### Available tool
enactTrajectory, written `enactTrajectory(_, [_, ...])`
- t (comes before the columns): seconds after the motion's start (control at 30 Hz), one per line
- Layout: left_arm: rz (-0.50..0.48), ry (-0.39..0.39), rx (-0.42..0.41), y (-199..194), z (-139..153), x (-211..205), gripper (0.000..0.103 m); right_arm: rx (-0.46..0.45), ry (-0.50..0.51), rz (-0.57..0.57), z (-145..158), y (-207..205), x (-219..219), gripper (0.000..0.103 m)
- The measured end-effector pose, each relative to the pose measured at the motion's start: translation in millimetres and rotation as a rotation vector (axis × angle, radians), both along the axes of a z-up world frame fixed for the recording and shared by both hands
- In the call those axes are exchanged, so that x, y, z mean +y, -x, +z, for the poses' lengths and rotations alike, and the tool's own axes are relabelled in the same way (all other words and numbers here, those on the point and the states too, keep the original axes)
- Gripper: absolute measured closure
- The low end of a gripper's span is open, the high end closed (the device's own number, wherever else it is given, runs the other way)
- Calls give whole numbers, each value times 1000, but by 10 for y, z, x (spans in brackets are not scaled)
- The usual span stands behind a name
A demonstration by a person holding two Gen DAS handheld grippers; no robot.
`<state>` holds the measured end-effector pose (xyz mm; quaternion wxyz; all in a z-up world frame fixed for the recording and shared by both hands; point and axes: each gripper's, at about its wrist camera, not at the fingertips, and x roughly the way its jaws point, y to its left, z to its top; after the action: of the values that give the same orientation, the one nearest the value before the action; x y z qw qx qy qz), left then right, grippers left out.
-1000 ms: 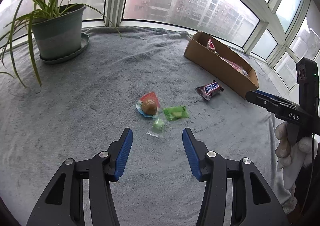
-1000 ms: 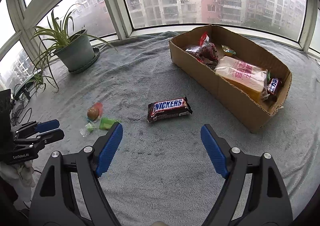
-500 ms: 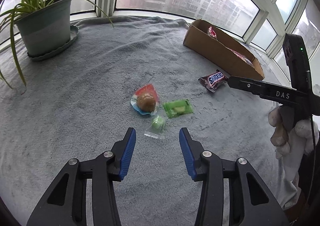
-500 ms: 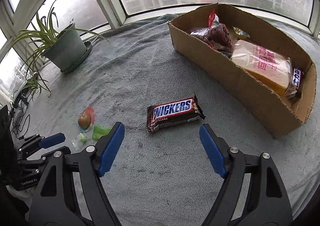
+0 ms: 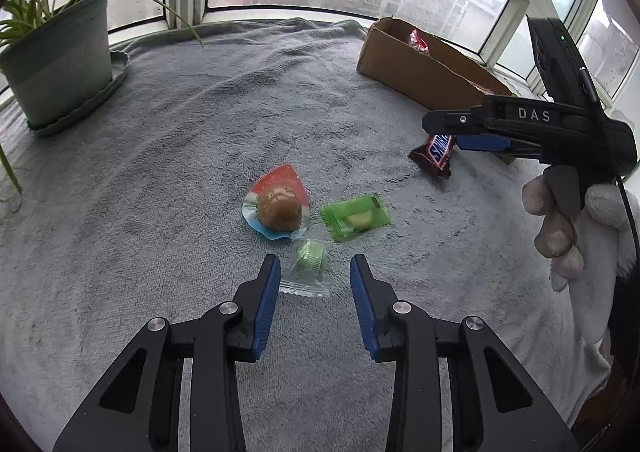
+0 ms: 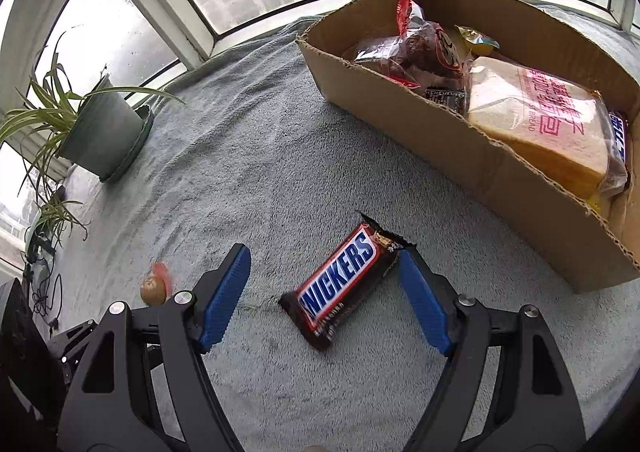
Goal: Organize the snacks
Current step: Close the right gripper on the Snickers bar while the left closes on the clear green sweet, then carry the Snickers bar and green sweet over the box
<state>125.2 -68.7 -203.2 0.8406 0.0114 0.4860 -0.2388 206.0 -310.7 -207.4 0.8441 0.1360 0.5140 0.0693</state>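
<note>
On the grey towel point(image 5: 160, 180), the left gripper point(image 5: 314, 272) has been closing around the small green candy point(image 5: 309, 258) — pads not touching it. The right gripper point(image 6: 324, 272) gapes over the Snickers point(image 6: 340, 284) — nothing grasped, box point(image 6: 460, 140) just beyond.

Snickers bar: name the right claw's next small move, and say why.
Probably lower a little and close. The right claw is open with the Snickers bar lying flat on the grey blanket between its blue pads, one wrapper end right by the far pad. Nothing is gripped yet, and the cardboard box it likely belongs in stands beside it.
</note>
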Motion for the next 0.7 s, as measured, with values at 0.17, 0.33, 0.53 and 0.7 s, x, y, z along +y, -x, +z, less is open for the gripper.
enactTrajectory(0.17, [-15, -24, -22, -18, -24, -64, 71, -2, 86, 35, -46, -24, 149, 26])
enactTrajectory(0.33, [-13, -41, -44, -22, -27, -78, 77, -4, 134, 50, -69, 29, 174, 42])
enactTrajectory(0.53, [-2, -41, -53, -36, -33, -63, 83, -10, 145, 51, -67, 63, 106, 70])
enactTrajectory(0.7, [7, -32, -46, -43, -19, -59, 85, -22, 131, 56, -62, 103, 94, 72])
